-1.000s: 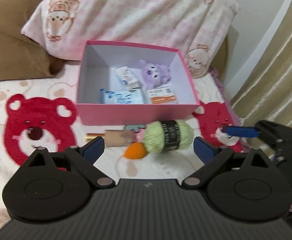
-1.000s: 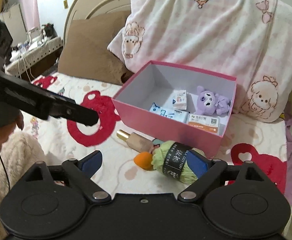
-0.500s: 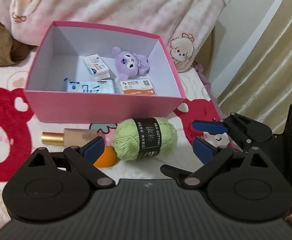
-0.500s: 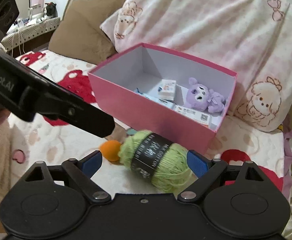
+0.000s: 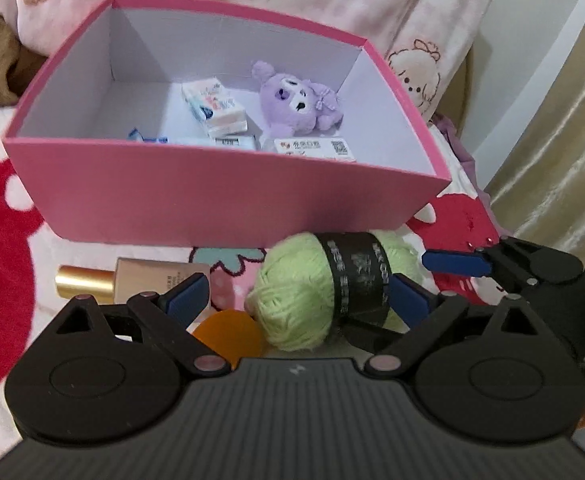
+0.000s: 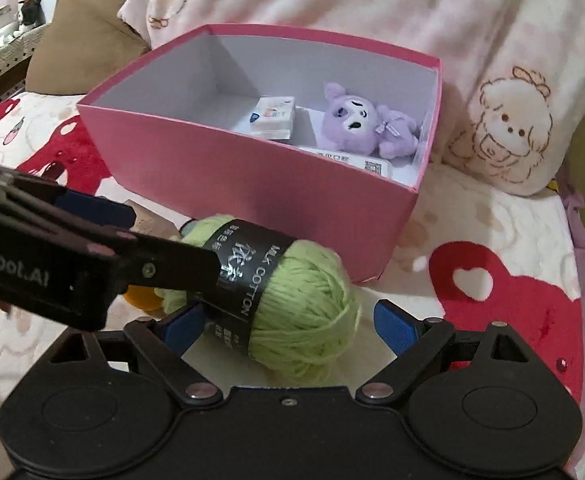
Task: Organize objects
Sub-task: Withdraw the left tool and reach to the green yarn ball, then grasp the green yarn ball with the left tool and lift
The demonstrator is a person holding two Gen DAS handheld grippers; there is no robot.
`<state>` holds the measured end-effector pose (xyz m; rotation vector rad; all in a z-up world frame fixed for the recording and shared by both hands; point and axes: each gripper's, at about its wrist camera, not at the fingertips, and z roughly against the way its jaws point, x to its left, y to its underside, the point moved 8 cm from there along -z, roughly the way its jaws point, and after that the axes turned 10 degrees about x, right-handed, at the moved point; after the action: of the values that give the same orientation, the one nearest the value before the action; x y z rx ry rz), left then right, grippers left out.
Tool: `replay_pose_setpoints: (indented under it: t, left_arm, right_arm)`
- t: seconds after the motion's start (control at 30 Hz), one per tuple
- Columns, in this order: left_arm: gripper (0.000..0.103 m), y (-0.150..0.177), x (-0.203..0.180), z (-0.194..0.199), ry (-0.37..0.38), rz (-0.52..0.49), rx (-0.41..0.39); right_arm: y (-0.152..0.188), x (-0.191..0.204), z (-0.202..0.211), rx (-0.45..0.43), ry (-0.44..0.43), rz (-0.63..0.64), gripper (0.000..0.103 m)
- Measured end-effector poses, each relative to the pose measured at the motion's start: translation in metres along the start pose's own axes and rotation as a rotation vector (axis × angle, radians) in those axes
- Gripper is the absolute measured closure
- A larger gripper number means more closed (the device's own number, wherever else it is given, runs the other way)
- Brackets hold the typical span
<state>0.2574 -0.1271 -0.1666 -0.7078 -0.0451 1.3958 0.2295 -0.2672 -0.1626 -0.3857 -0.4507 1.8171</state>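
I am at the step of picking up the green yarn ball [image 6: 292,304], which lies on the bed just before the pink box [image 6: 252,184]. Both my right tongs [image 6: 288,326] and left tongs [image 5: 296,300] stand apart around it. Next, I must close one pair and lift it into the box.

Pinks, reds and one green ball on the bed

Pale green yarn ball [image 6: 304,312] with a black band; box [image 5: 220,196] pink outside, white inside; lilac plush [image 5: 296,102]; orange sponge [image 5: 228,334]; bedspread [image 6: 504,280] cream with red bears; pillow [image 6: 412,8] pink-checked.
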Motion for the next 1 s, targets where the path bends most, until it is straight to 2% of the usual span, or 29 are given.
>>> replay_pose_setpoints:
  t: [0.17, 0.27, 0.33, 0.4, 0.47, 0.5, 0.67, 1.0]
  left_arm:
    - [0.007, -0.002, 0.009, -0.014, -0.015, 0.032, 0.000]
    - [0.009, -0.003, 0.009, -0.017, 0.016, 0.033, -0.010]
    - [0.015, -0.003, 0.009, -0.017, 0.044, 0.032, -0.017]
    - [0.028, -0.002, 0.008, -0.019, 0.076, 0.035, -0.019]
    - [0.036, 0.000, 0.003, -0.022, 0.127, 0.036, 0.000]
    - [0.037, 0.001, 0.001, -0.024, 0.146, 0.037, 0.014]
    - [0.038, 0.005, -0.007, -0.022, 0.147, 0.013, 0.009]
    - [0.038, 0.004, -0.016, 0.007, 0.170, 0.007, 0.019]
  right_arm:
    - [0.002, 0.003, -0.005, 0.038, -0.034, -0.015, 0.009]
    - [0.003, 0.008, -0.017, 0.084, -0.040, -0.011, 0.009]
    - [0.003, 0.010, -0.020, 0.093, -0.041, -0.012, 0.009]
    - [0.004, 0.010, -0.022, 0.099, -0.054, -0.024, 0.009]
    - [0.004, 0.011, -0.022, 0.099, -0.074, -0.039, 0.007]
    - [0.004, 0.011, -0.021, 0.100, -0.089, -0.047, 0.007]
    - [0.004, 0.011, -0.012, 0.111, -0.139, -0.074, 0.007]
    - [0.002, 0.021, 0.017, 0.128, -0.170, -0.070, 0.007]
